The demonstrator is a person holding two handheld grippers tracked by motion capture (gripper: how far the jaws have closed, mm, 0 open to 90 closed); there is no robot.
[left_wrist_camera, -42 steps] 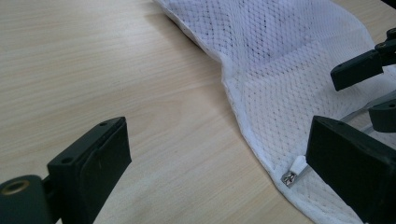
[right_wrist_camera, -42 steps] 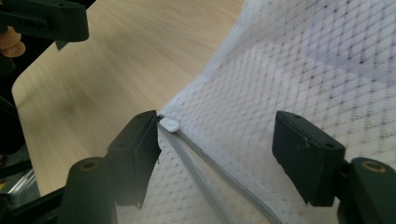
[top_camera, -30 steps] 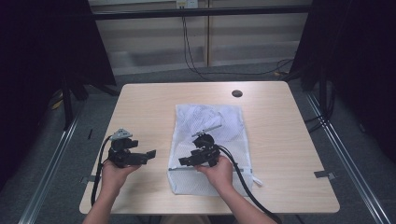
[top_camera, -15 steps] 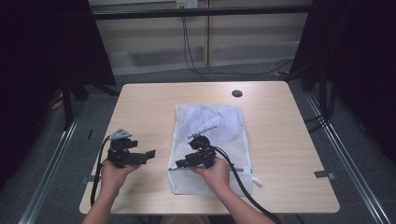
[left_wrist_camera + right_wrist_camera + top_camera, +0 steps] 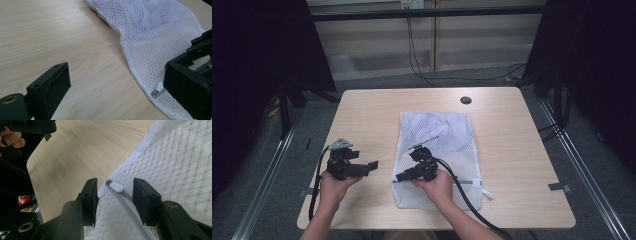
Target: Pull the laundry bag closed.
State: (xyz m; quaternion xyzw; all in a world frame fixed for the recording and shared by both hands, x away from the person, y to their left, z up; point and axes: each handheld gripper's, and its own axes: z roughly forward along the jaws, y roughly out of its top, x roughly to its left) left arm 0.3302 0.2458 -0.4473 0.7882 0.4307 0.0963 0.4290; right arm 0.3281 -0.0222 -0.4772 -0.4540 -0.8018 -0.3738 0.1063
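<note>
A pale wood-grain table (image 5: 512, 150) with rounded corners bears a white, rectangular mesh laundry bag (image 5: 447, 135) of fine diamond netting, lying flat near its middle. At the bag's near left corner, the right gripper (image 5: 115, 201) has just been closing, its black block-shaped jaws apart on either side of the grey zipper track and the small white zipper pull (image 5: 116, 187), touching neither. The left gripper (image 5: 362, 167) hangs over bare wood just left of the bag, jaws spread wide and empty.
</note>
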